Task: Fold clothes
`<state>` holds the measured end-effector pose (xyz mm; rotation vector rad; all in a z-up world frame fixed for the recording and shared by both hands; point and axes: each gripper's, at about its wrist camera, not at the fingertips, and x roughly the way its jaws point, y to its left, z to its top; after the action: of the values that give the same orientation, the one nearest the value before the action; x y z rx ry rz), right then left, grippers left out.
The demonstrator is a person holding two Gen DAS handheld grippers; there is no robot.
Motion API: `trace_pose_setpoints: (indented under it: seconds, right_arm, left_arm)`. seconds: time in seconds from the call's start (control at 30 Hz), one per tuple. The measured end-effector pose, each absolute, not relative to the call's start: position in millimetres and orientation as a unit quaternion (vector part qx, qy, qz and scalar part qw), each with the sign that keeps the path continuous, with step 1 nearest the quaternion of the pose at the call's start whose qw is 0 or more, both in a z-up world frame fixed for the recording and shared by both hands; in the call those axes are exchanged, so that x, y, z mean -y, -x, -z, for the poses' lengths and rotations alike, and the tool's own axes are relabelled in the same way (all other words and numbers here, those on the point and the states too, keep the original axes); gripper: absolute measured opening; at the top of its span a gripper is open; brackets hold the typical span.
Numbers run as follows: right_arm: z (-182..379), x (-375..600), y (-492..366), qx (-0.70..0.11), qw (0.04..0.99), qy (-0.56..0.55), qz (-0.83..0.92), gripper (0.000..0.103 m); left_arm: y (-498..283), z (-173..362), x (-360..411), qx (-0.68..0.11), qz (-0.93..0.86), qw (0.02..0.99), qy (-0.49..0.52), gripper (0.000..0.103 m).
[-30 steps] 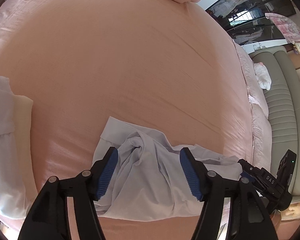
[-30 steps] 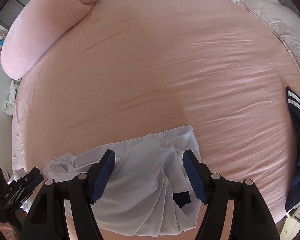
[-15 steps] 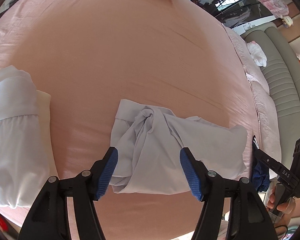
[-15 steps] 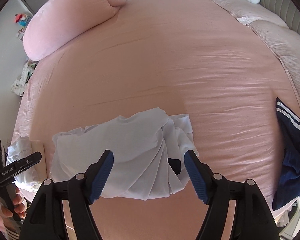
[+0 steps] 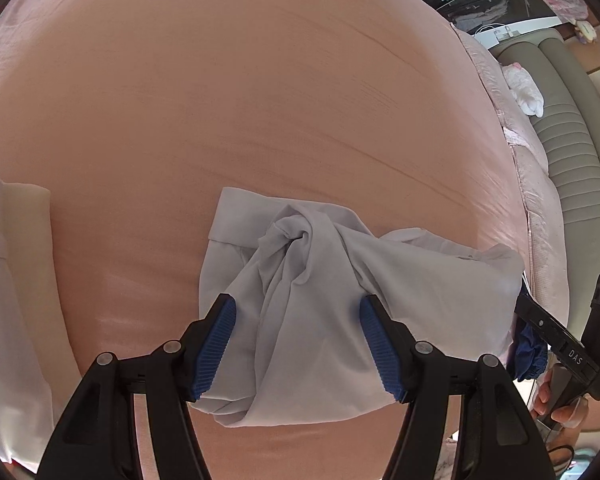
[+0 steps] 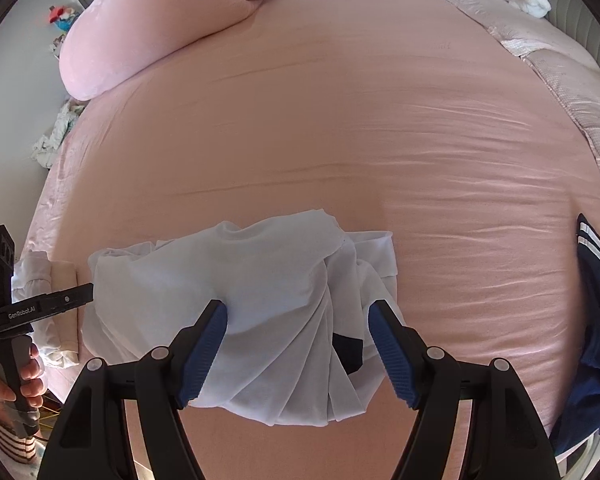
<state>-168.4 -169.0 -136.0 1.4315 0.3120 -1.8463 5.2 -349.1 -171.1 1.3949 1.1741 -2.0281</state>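
Near bed (image 6: pixel 380 120) front edge — crumpled white garment (image 6: pixel 260 280) | both jaws released | open sheet beyond

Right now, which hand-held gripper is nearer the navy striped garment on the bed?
Right. The right hand-held gripper hovers over the white garment at the end beside the navy striped garment; the left hand-held gripper is over its far end.
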Motion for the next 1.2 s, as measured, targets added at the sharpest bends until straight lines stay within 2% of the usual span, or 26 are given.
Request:
trace_pose_setpoints:
  seconds: [0.17, 0.3, 0.57, 0.63, 0.7, 0.83, 0.93, 1.0, 1.1, 1.2]
  right_arm:
    - [152, 177, 184, -0.123, 0.402, -0.565, 0.709, 0.073]
    - [161, 184, 191, -0.134, 0.408, -0.569, 0.701, 0.079]
    - [183, 177, 201, -0.064, 0.405, -0.601, 0.686, 0.078]
    - [182, 170, 198, -0.044, 0.396, -0.597, 0.696, 0.072]
    - [179, 165, 190, -0.024, 0.402, -0.592, 0.698, 0.04]
    - [168, 172, 163, -0.097, 0.397, -0.559, 0.721, 0.031]
    - [160, 175, 148, -0.133, 0.382, -0.538, 0.739, 0.025]
    - [156, 177, 140, -0.159, 0.37, -0.522, 0.752, 0.023]
    - [160, 177, 138, -0.202, 0.341, -0.513, 0.761, 0.022]
    - [161, 172, 146, -0.215, 0.321, -0.516, 0.765, 0.022]
  left_arm:
    - [1, 184, 356, -0.437, 0.722, 0.202, -0.497, 0.062]
    - [6, 189, 358, -0.441, 0.723, 0.198, -0.493, 0.062]
    - [10, 192, 352, -0.439, 0.737, 0.22, -0.465, 0.062]
    - [9, 189, 346, -0.432, 0.745, 0.231, -0.452, 0.062]
    - [11, 185, 337, -0.414, 0.757, 0.239, -0.445, 0.058]
    - [18, 177, 320, -0.361, 0.78, 0.258, -0.441, 0.039]
    - [21, 173, 313, -0.311, 0.79, 0.278, -0.449, 0.03]
    - [19, 173, 313, -0.289, 0.789, 0.291, -0.457, 0.029]
    - [12, 175, 325, -0.298, 0.786, 0.295, -0.454, 0.027]
    - [10, 175, 337, -0.279, 0.784, 0.315, -0.456, 0.026]
